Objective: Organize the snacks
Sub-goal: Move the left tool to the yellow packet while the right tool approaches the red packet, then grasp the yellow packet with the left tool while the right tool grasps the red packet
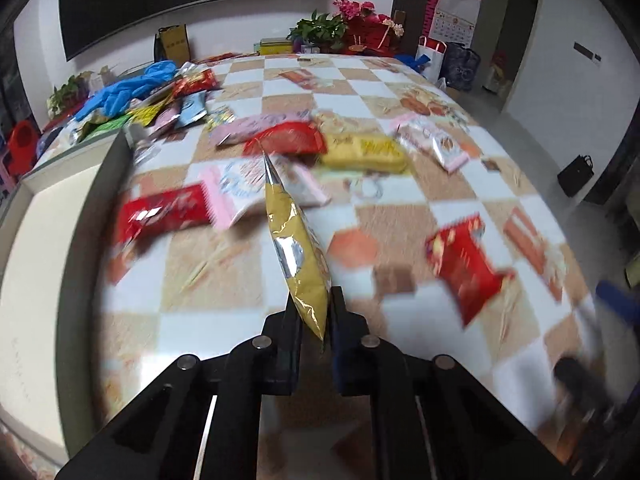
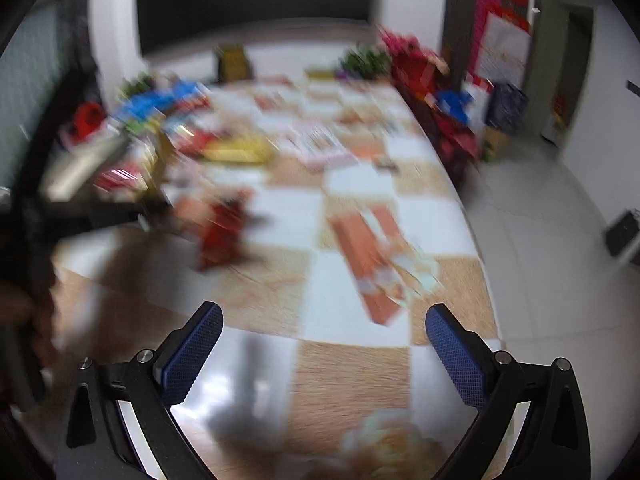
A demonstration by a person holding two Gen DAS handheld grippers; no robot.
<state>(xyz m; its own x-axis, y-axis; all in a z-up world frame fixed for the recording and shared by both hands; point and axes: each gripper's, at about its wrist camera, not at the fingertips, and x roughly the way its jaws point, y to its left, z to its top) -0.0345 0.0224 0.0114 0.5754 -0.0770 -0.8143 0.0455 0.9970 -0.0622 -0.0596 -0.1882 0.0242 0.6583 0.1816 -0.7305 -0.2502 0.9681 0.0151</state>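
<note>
The two black fingers (image 1: 289, 320) of the left gripper (image 1: 314, 312) are squeezed shut on a yellow snack bag (image 1: 296, 248). They pinch the bag at its bottom end. The bag sticks up and away from the fingers, above the table (image 1: 400, 220), with its thin pointy end on top. A shiny silver patch shows on its side.

Past the bag, more snacks lie on the checkered cloth. A pink and white packet (image 1: 248, 190) is just behind the bag, and a red packet (image 1: 164, 212) lies beside that one, to the left. Farther back are a red round-topped bag (image 1: 286, 138) and a yellow bag (image 1: 364, 154), touching each other. Off to the right lies another red packet (image 1: 464, 260), well apart from the rest. In the far left corner is a heap of snacks (image 1: 176, 104) with a blue glove (image 1: 128, 90) on it. A pale box (image 1: 68, 184) sits at the left edge. Flowers (image 1: 360, 20) stand at the far end of the table.

The right gripper (image 2: 324, 320) has its blue fingers (image 2: 194, 354) spread wide apart, with nothing between them. It hangs over the near end of the table (image 2: 352, 380). This view is very blurry. A red packet (image 2: 222, 236) lies ahead to the left, and the left gripper (image 2: 100, 216) shows dark at the left edge.
</note>
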